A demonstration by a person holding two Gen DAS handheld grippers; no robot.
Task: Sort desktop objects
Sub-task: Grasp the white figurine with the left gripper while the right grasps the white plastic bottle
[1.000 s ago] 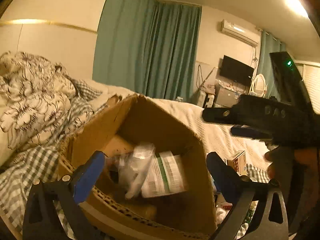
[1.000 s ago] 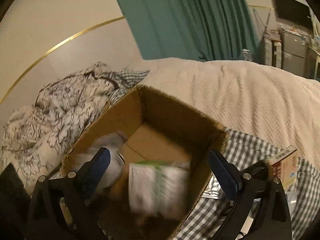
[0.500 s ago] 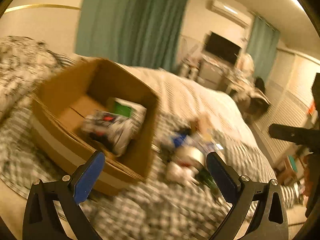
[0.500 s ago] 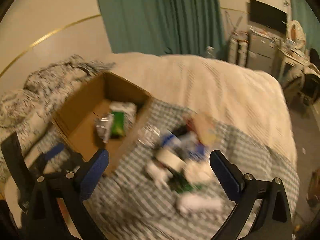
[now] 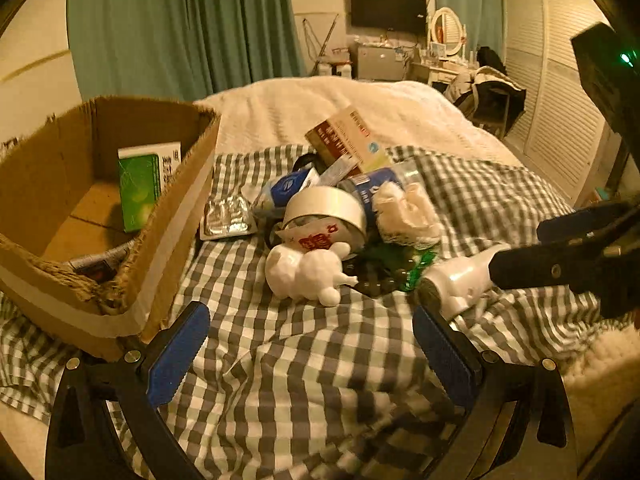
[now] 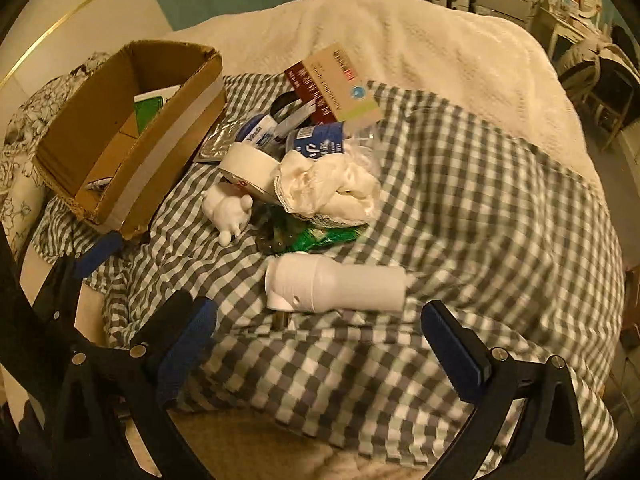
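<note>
A cardboard box sits at the left on a checked cloth and holds a green-and-white packet. Right of it lies a pile: a white figurine, a tape roll, crumpled white tissue, a red-and-white carton, blue packets, a foil blister, a green wrapper. A white bottle lies nearest. My left gripper is open and empty before the pile. My right gripper is open, just short of the bottle.
The checked cloth covers a bed with a cream blanket. A floral duvet lies left of the box. Green curtains, a TV and a dresser stand beyond the bed.
Both grippers have pulled back from over the box and swung right toward the pile. The green-and-white packet that was dropping from the right gripper now rests in the box.
</note>
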